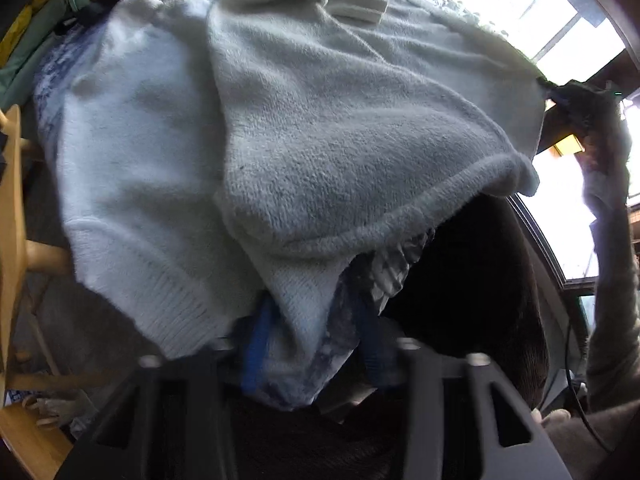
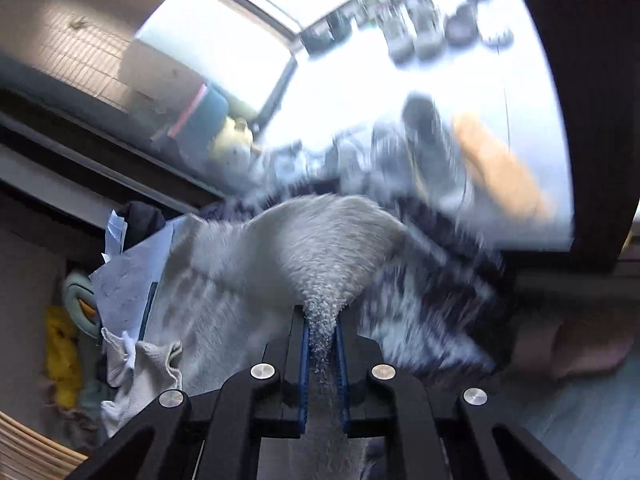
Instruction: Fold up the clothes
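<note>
A white knit sweater point(image 1: 320, 128) fills the left wrist view, stretched out and sagging in the middle. My left gripper point(image 1: 314, 354) is shut on its ribbed lower edge, which is bunched between the blue pads point(image 1: 256, 344) together with a bit of blue-and-white patterned cloth. At the far right of that view my right gripper point(image 1: 568, 98) pinches the sweater's other corner, with a grey-sleeved arm point(image 1: 612, 280) behind it. In the blurred right wrist view, the right gripper point(image 2: 323, 356) is shut on a narrow fold of the sweater point(image 2: 316, 240), which fans out ahead.
A wooden chair frame point(image 1: 14, 200) stands at the left, and a dark brown cushion point(image 1: 472, 280) lies under the sweater. A patterned blue-and-white blanket point(image 2: 436, 300), loose papers point(image 2: 132, 276), a yellow toy point(image 2: 60, 344) and bright windows point(image 2: 360, 80) lie beyond.
</note>
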A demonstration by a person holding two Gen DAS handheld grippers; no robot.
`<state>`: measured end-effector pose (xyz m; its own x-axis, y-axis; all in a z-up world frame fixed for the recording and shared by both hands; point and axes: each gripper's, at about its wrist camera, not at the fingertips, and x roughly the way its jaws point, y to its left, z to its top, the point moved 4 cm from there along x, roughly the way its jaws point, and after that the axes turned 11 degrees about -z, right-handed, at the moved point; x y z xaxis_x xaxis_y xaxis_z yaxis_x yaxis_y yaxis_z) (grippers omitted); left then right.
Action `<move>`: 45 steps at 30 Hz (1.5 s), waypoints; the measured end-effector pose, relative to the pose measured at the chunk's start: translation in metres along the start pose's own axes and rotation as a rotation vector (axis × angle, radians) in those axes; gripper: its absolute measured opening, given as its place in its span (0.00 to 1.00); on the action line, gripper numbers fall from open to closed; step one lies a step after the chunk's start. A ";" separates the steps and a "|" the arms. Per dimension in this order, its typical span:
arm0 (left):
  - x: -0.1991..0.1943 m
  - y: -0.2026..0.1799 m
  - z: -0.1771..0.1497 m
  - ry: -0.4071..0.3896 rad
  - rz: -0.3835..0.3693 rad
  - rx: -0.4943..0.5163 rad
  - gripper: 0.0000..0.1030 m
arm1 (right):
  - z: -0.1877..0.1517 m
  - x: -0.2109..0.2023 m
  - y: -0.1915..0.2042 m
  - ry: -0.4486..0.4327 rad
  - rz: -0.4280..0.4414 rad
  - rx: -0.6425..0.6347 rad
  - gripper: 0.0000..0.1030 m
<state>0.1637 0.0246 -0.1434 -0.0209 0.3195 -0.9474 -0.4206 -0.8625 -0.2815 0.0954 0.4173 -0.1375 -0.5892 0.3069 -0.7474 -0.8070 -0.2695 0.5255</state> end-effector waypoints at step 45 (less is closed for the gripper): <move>-0.107 0.009 -0.095 0.031 0.190 0.084 0.01 | -0.244 -0.034 0.131 0.420 0.274 -1.107 0.46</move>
<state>0.2480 -0.0545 -0.0587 -0.0799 0.1413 -0.9867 -0.4863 -0.8696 -0.0852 0.0198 0.1492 -0.1426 -0.5100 -0.1466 -0.8476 -0.0659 -0.9758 0.2084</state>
